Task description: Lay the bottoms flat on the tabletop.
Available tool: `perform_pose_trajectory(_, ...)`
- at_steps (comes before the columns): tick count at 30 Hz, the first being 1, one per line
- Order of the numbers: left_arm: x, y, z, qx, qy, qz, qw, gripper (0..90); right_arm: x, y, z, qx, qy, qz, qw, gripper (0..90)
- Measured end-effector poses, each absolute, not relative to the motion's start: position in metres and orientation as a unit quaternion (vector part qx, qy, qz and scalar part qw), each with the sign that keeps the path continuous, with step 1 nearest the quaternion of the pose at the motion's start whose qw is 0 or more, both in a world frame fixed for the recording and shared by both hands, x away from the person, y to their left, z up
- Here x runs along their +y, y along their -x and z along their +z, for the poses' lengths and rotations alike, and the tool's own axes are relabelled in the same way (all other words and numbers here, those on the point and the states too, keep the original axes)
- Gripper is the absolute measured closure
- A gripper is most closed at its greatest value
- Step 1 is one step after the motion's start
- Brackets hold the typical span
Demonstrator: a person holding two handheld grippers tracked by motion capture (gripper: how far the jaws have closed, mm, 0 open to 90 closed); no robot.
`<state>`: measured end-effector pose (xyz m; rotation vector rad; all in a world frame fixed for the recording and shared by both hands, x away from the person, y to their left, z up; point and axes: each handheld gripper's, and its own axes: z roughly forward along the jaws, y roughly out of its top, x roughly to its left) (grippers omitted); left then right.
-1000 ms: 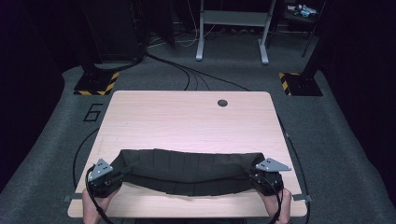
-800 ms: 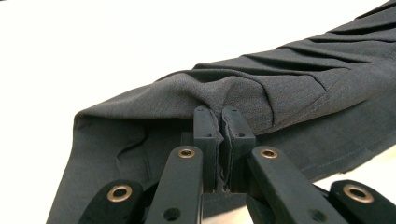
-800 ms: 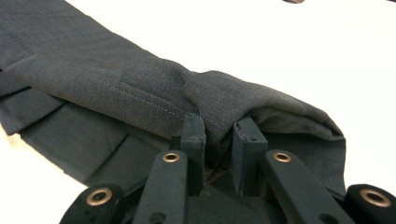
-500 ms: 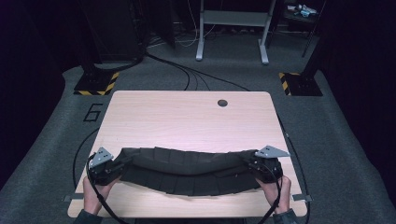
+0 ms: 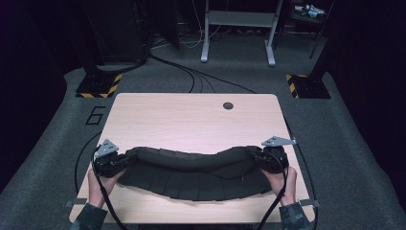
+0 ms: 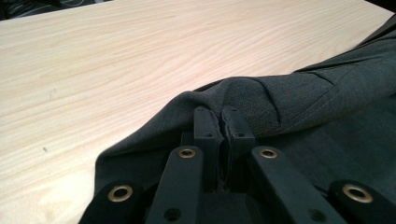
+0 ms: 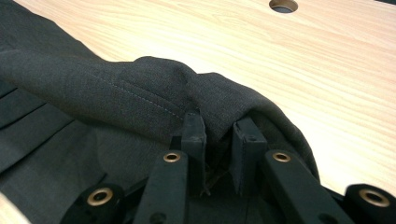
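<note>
A dark grey pleated garment [image 5: 191, 175] lies stretched across the near part of the wooden table [image 5: 191, 120]. Its upper edge is lifted and sags in the middle between the two grippers. My left gripper [image 5: 115, 162] is shut on the garment's left end; in the left gripper view the jaws [image 6: 222, 116] pinch a fold of the cloth [image 6: 289, 93]. My right gripper [image 5: 261, 158] is shut on the right end; in the right gripper view bunched cloth [image 7: 140, 88] sits clamped between its jaws [image 7: 219, 123]. The pleated lower part rests on the table.
A round cable hole [image 5: 228, 105] lies near the table's far edge, also seen as the hole [image 7: 283, 5] in the right gripper view. Bare wood spans the far half. Cables [image 5: 191, 76] and stand bases [image 5: 98, 88] sit on the floor beyond.
Both grippers have moved away from the near edge toward the table's middle and risen a little, carrying the garment's top edge with them. The cloth has slid forward.
</note>
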<state>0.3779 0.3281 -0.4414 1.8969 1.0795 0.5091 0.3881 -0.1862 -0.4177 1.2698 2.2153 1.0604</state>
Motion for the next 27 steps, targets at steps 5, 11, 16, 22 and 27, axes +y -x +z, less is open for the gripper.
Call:
perform_pose_trajectory(5,0.327,-0.39,-0.439,0.436,-0.762,0.208,0.432,86.3,-0.186,-0.402,-0.415,0.785,-0.458,0.374,0.183,77.6)
perform_pose_trajectory(11,0.326,-0.408,-0.437,0.441,-0.764,0.202,0.425,86.3,-0.186,-0.419,-0.415,0.782,-0.467,0.372,0.179,77.5)
perform_pose_trajectory(16,0.324,-0.426,-0.436,0.446,-0.766,0.201,0.417,86.3,-0.188,-0.438,-0.419,0.78,-0.478,0.366,0.171,77.3)
perform_pose_trajectory(22,0.32,-0.448,-0.436,0.454,-0.771,0.196,0.401,86.2,-0.187,-0.461,-0.424,0.768,-0.499,0.367,0.164,76.9)
perform_pose_trajectory(27,0.317,-0.466,-0.442,0.468,-0.77,0.189,0.391,85.7,-0.183,-0.479,-0.429,0.763,-0.518,0.352,0.159,75.4)
